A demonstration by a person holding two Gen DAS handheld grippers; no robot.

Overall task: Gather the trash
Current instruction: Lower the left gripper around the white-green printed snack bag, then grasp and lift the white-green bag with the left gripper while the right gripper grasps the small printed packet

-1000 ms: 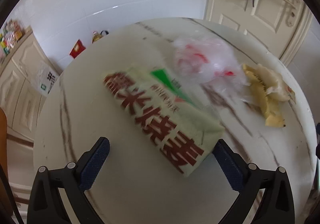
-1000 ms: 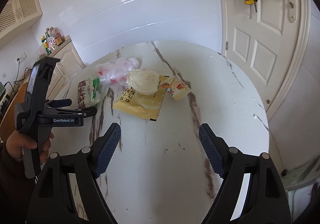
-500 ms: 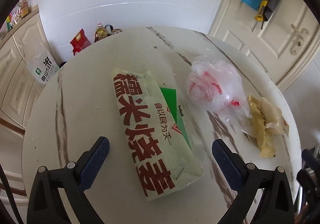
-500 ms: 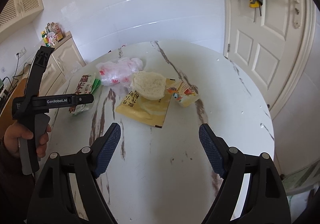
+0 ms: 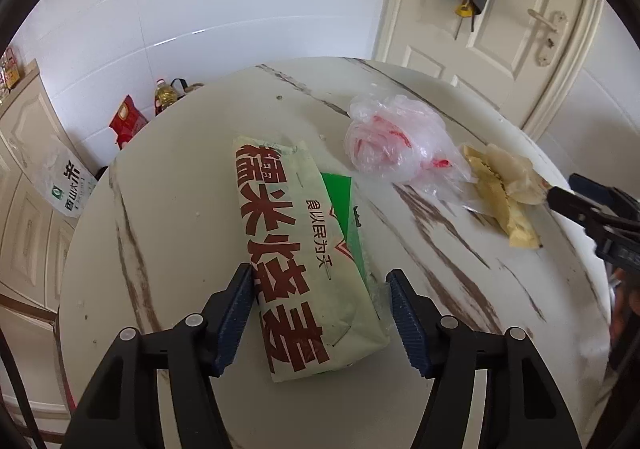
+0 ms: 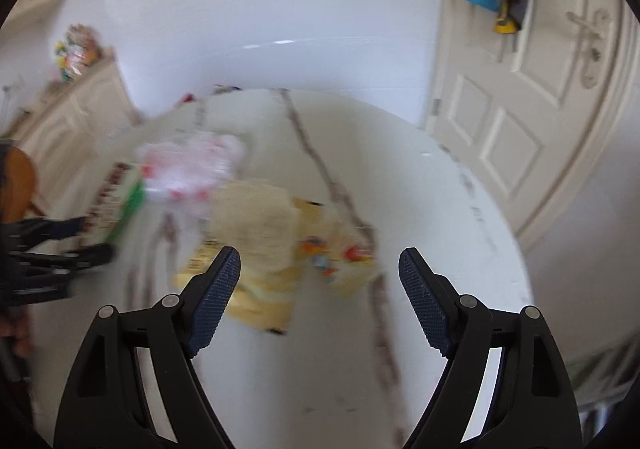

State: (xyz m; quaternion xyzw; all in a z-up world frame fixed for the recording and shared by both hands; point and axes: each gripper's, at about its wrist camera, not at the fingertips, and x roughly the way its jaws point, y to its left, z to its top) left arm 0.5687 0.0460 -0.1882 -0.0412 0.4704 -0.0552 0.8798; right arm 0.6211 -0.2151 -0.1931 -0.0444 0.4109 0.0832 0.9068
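Two pairs of tongs are mine, both over the round marbled tabletop (image 5: 168, 209). My left tongs (image 5: 320, 313) straddle the near end of the pale green food packet (image 5: 304, 261) with big red characters, which lies flat and runs lengthwise away from me. Their jaws have just been closing with the packet between them; the left pad looks right against the packet's edge, while a thin gap shows by the right pad (image 5: 404, 321), so I count them as released and not yet gripping. Beyond the packet, to the right, sits a crumpled clear plastic bag (image 5: 392, 145) with red print, touching or nearly touching the yellow wrapper (image 5: 504, 209) beside it, with a pale lump on top of that.

My right tongs (image 6: 320, 289) hang wide apart over that same pile, grasping nothing; their jaws have just been opening a little. This view is blurred, but between the pads I can make out the yellow wrapper (image 6: 260, 289), the pale round bun-like piece (image 6: 260, 221) lying on it, and a small colourful carton (image 6: 344, 261) just to its right. The plastic bag (image 6: 188, 173) and the green packet (image 6: 120, 201) lie further left, where the left tongs (image 6: 80, 241) reach in.
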